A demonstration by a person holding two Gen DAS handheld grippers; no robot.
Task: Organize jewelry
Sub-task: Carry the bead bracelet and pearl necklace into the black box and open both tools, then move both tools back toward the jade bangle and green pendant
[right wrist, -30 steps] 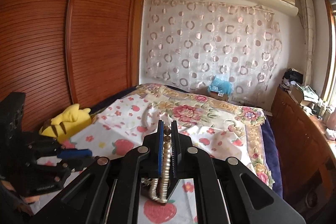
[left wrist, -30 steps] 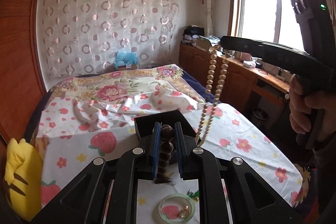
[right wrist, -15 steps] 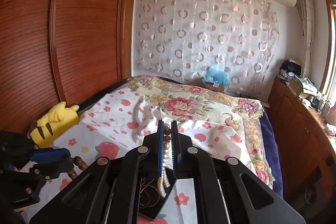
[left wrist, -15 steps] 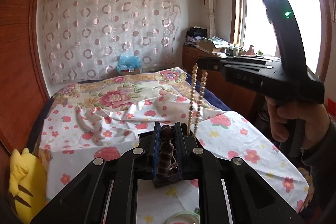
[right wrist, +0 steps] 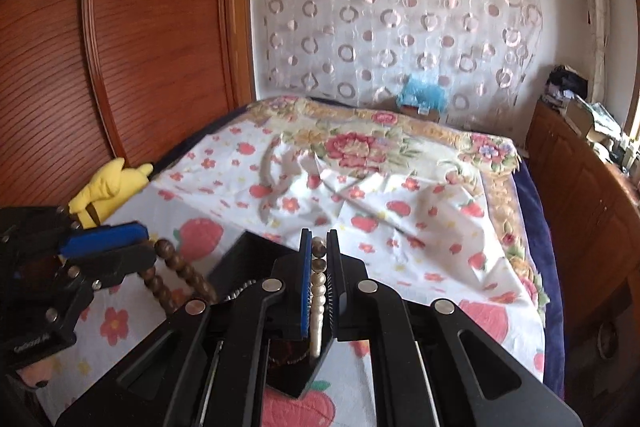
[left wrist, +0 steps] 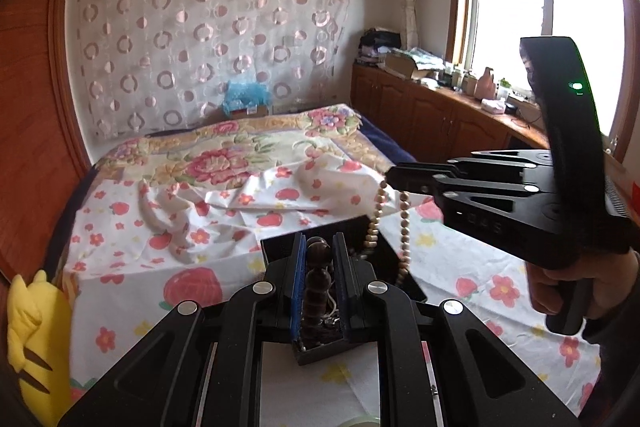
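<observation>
We found the black jewelry box (left wrist: pixel 352 247) on the bed sheet (left wrist: pixel 200 227), its contents largely hidden behind fingers. Above it, the left gripper (left wrist: pixel 320 247) pinched a dark bead bracelet (left wrist: pixel 318 279); the right gripper (right wrist: pixel 319 247), angled downward, clamped a pale bead necklace (right wrist: pixel 318 291) dangling into the box.

Daylight pours in from the window (left wrist: pixel 540 39), which is blown out to plain white and leaves the right gripper (left wrist: pixel 394 179) in front of it nearly a silhouette. The bed (left wrist: pixel 224 187) and curtain (left wrist: pixel 208 27) are evenly and softly lit with only faint shadows in the sheet's folds, though both views are slightly soft and hazy. Strong fisheye bending curves the wardrobe (right wrist: pixel 120 47) and the walls, and the corners fall off into black.
</observation>
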